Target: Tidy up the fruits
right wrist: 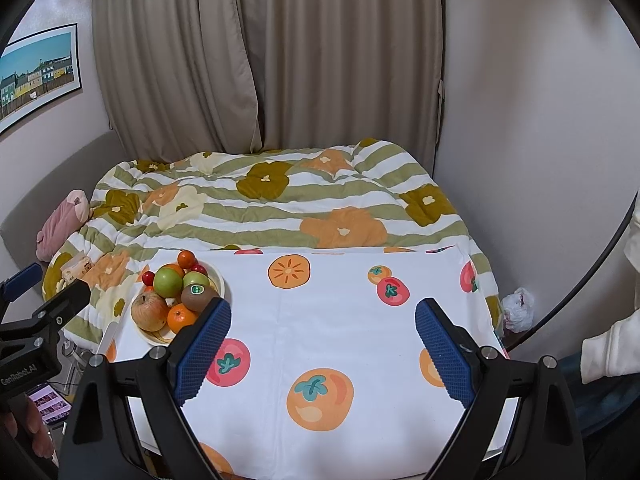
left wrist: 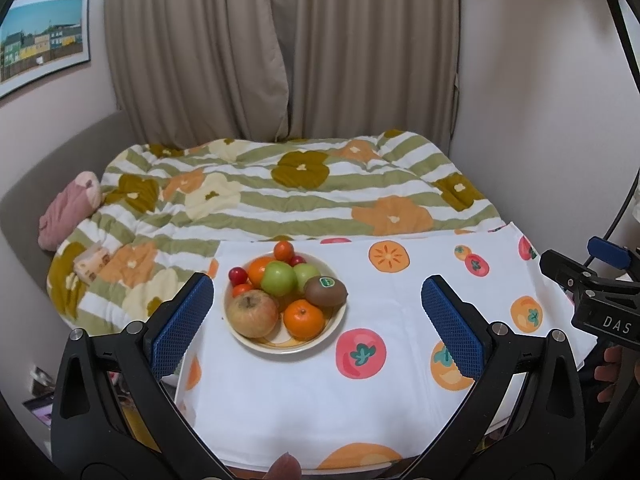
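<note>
A cream bowl [left wrist: 336, 326] full of fruit stands on the left part of a table with a white fruit-print cloth [left wrist: 392, 304]. In it lie a brownish apple [left wrist: 252, 311], two green apples [left wrist: 279, 278], oranges [left wrist: 303, 319], a kiwi with a sticker [left wrist: 325, 290] and small red fruits [left wrist: 237, 274]. My left gripper [left wrist: 316, 316] is open and empty, its blue pads either side of the bowl, nearer the camera. My right gripper [right wrist: 322, 344] is open and empty over the cloth [right wrist: 328, 320], right of the bowl [right wrist: 218, 276].
A bed with a green-striped flowered quilt [left wrist: 280, 192] lies behind the table, with a pink pillow [left wrist: 68, 208] at its left. Beige curtains [left wrist: 280, 48] hang behind. The right gripper's body [left wrist: 600, 300] shows at the right edge. A crumpled bag [right wrist: 518, 308] lies by the wall.
</note>
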The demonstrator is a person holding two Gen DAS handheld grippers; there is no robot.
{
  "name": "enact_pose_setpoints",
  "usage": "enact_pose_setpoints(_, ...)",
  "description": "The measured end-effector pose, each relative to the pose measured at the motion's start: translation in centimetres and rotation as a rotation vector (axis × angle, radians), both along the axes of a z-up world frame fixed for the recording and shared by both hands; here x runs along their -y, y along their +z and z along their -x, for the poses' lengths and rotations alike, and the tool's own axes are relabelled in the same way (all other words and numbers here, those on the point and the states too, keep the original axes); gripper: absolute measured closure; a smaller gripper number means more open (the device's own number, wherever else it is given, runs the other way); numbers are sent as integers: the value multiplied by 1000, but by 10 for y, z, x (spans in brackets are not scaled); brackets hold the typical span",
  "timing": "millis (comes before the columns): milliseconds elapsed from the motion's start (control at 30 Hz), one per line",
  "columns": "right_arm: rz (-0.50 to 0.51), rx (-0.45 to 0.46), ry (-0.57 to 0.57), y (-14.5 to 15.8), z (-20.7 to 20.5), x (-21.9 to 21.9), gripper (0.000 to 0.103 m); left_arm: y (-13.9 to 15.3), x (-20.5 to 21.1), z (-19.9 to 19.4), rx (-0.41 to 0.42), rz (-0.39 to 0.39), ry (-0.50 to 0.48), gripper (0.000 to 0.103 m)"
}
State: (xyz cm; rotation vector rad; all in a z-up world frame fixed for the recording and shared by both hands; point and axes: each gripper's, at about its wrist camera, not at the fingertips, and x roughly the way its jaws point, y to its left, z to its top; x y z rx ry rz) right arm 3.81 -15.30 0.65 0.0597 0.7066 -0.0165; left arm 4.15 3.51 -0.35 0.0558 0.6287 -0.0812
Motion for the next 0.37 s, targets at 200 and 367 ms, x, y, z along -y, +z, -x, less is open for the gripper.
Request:
enact_pose_setpoints(200, 0, 0, 2, 0, 0, 0, 11, 1, -1, 1, 6, -1, -11, 0)
enact_pose_setpoints(367, 1, -1, 2, -1, 0, 0, 11, 1, -7, -1, 8, 6, -14, 0)
